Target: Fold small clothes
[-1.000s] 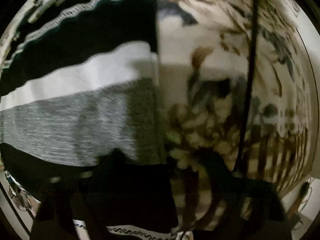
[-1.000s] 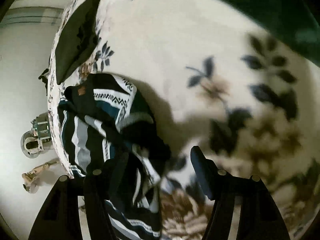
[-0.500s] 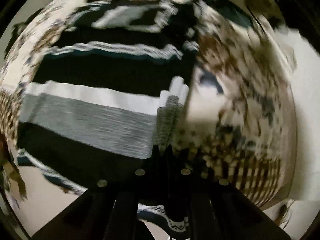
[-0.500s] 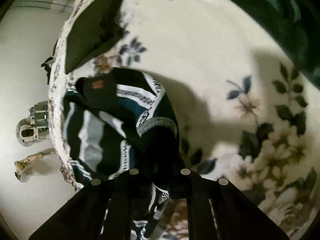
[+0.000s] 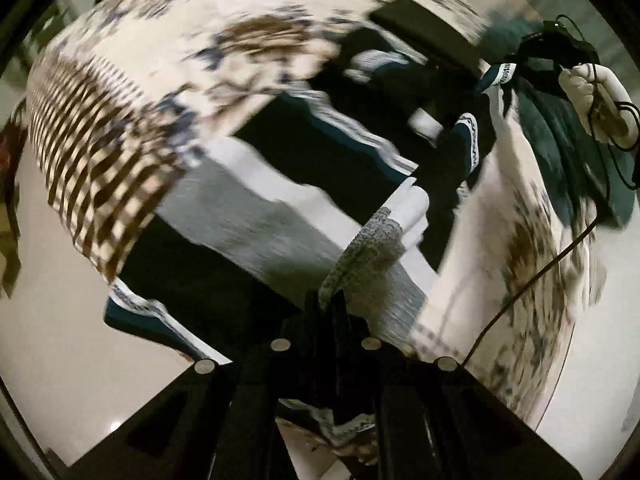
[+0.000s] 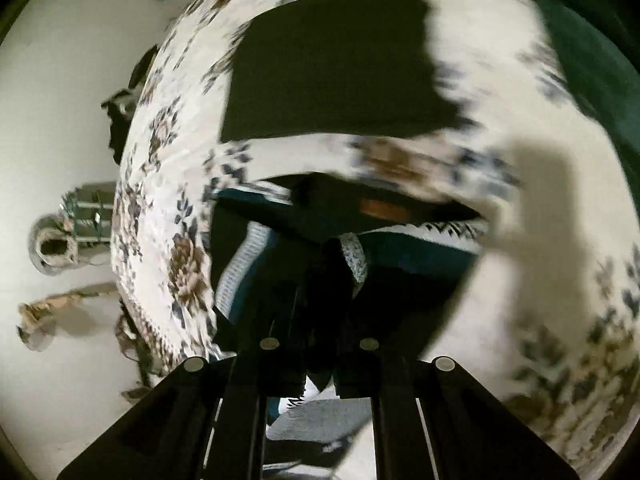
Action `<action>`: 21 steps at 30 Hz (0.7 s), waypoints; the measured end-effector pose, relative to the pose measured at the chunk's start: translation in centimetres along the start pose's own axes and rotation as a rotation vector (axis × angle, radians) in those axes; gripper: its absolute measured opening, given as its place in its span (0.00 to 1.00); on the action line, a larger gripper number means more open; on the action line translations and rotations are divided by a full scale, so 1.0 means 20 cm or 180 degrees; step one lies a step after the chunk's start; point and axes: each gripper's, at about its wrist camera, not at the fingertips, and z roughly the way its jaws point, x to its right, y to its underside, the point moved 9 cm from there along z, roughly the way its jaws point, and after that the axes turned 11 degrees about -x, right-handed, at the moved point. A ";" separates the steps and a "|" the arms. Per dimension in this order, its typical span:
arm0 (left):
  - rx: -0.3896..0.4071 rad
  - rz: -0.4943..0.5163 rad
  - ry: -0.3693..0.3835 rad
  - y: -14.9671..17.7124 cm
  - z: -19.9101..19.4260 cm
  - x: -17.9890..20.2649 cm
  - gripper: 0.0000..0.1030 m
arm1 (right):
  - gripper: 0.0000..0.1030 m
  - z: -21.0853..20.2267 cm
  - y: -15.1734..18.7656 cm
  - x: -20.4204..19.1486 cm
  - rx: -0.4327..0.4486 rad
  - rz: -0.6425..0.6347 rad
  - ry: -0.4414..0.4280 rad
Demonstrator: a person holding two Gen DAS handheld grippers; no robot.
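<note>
A small striped sweater [image 5: 276, 208] with black, white, grey and teal bands hangs over the floral bedspread [image 5: 168, 64]. My left gripper [image 5: 326, 312] is shut on a grey fold of its edge. In the right wrist view the same sweater [image 6: 400, 256] stretches out ahead, and my right gripper [image 6: 320, 344] is shut on its dark fabric. The right gripper and the gloved hand [image 5: 596, 100] holding it show at the upper right of the left wrist view, lifting another part of the sweater. Both views are blurred.
A flat black garment [image 6: 332, 64] lies on the bedspread [image 6: 540, 220] beyond the sweater. A dark green cloth [image 6: 592, 52] lies at the far right. The bed edge drops to a pale floor [image 6: 60, 160] on the left, with clutter [image 6: 60, 240] there. A black cable [image 5: 532, 280] crosses the left wrist view.
Both grippers closed on the sweater and lifted it off the bedspread. The views have swung, and the sweater now stretches between the two grippers.
</note>
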 end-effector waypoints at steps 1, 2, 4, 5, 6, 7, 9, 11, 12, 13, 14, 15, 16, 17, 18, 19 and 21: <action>-0.0013 -0.0053 0.0034 -0.02 0.00 -0.06 0.04 | 0.09 0.06 -0.04 -0.08 -0.0022 -0.0015 0.0042; -0.0044 -0.0118 0.0079 -0.06 0.01 -0.14 0.04 | 0.09 0.14 -0.09 -0.20 -0.0045 -0.0054 0.0107; -0.0085 -0.0209 0.0140 -0.12 0.03 -0.27 0.04 | 0.09 0.27 -0.16 -0.35 -0.0076 -0.0112 0.0223; -0.0121 -0.0253 0.0170 -0.16 0.04 -0.34 0.04 | 0.09 0.36 -0.21 -0.43 -0.0106 -0.0119 0.0300; -0.0137 -0.0302 0.0201 -0.19 0.05 -0.41 0.04 | 0.09 0.42 -0.24 -0.47 -0.0128 -0.0103 0.0341; -0.0163 -0.0327 0.0239 -0.22 0.07 -0.44 0.04 | 0.09 0.50 -0.27 -0.52 -0.0147 -0.0079 0.0406; -0.0236 -0.0376 0.0323 -0.26 0.10 -0.54 0.04 | 0.09 0.63 -0.33 -0.60 -0.0177 -0.0052 0.0525; -0.0446 -0.0338 0.0474 -0.27 0.17 -0.61 0.07 | 0.09 0.76 -0.36 -0.63 -0.0254 -0.0034 0.0682; -0.0536 -0.0324 0.0483 -0.27 0.20 -0.64 0.08 | 0.09 0.81 -0.36 -0.62 -0.0312 -0.0011 0.0732; -0.0633 -0.0303 0.0516 -0.26 0.23 -0.68 0.10 | 0.13 0.85 -0.35 -0.61 -0.0382 0.0036 0.0808; -0.0735 -0.0252 0.0612 -0.24 0.26 -0.71 0.24 | 0.15 0.87 -0.33 -0.61 -0.0415 0.0057 0.0846; -0.0796 -0.0214 0.0634 -0.23 0.26 -0.74 0.34 | 0.24 0.88 -0.30 -0.62 -0.0425 0.0055 0.0788; -0.0840 -0.0177 0.0620 -0.21 0.26 -0.78 0.52 | 0.39 0.87 -0.25 -0.64 -0.0443 0.0034 0.0705; -0.0893 -0.0130 0.0564 -0.17 0.26 -0.84 0.57 | 0.46 0.84 -0.16 -0.67 -0.0470 -0.0022 0.0610; -0.0986 -0.0067 0.0504 -0.13 0.26 -0.89 0.57 | 0.52 0.82 -0.09 -0.69 -0.0471 -0.0082 0.0564; -0.1074 -0.0030 0.0461 -0.09 0.26 -0.93 0.57 | 0.52 0.78 0.03 -0.71 -0.0487 -0.0201 0.0555; -0.1211 -0.0029 0.0380 0.00 0.25 -1.03 0.57 | 0.52 0.74 0.29 -0.71 -0.0577 -0.0393 0.0648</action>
